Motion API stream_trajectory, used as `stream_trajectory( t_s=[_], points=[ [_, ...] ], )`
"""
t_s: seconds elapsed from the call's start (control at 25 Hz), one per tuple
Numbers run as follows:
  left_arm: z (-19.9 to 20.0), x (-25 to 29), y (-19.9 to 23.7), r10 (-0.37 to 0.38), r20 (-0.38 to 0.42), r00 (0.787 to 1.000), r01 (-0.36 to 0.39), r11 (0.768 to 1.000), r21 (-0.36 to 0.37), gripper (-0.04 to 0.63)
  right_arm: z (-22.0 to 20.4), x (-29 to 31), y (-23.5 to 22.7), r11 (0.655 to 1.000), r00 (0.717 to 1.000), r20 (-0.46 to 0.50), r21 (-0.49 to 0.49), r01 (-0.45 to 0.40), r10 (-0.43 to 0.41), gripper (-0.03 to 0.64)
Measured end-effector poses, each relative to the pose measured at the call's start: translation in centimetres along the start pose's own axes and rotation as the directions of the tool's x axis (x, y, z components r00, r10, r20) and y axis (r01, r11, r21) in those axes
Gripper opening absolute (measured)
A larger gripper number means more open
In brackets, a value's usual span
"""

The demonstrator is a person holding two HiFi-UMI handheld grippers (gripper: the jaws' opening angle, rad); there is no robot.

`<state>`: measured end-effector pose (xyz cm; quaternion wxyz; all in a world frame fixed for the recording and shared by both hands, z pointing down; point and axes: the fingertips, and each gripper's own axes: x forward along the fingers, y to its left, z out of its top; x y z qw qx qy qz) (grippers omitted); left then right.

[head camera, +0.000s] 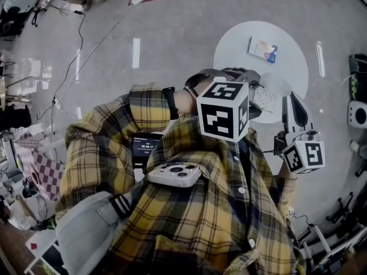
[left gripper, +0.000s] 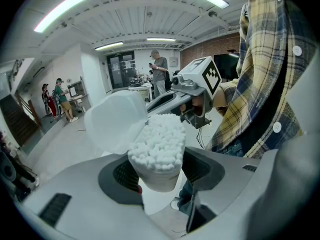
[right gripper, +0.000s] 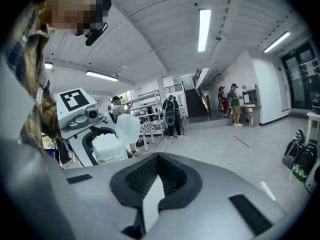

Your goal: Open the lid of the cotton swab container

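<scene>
lid point(left gripper: 114, 121) flipped open to the left, cotton swab container point(left gripper: 159, 151) stuffed with white swabs, clamped in the jaws of the left gripper point(left gripper: 156, 174), right gripper point(right gripper: 152, 204) near it on the right, jaws closed all the way on nothing, yellow plaid shirt point(left gripper: 260, 84) at far right

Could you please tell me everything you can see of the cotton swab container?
The container is a white, plastic-looking tub, packed to the brim with white swabs. Its lid is open, flipped back to one side and joined at the rim. The tub is held roughly upright in the air, gripped at its sides by the left tongs. A label on its wall is too small to read.
</scene>
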<state>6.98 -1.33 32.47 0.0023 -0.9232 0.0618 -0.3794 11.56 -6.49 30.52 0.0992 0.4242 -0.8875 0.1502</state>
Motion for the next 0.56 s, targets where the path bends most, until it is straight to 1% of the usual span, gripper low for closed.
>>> stream_trajectory(
  t_s=[0.36, 0.56],
  points=[
    [-0.15, -0.02, 0.2, 0.0, -0.002, 1.0, 0.0, 1.0, 0.002, 0.253, 0.32, 0.47, 0.1, 1.0, 1.0, 0.001, -0.003, -0.011, 0.011, 0.015],
    [0.11, -0.24, -0.59, 0.003, -0.005, 1.0, -0.003, 1.0, 0.008, 0.253, 0.53, -0.23, 0.68, 1.0, 1.0, 0.01, 0.0, -0.021, 0.021, 0.015]
  ],
)
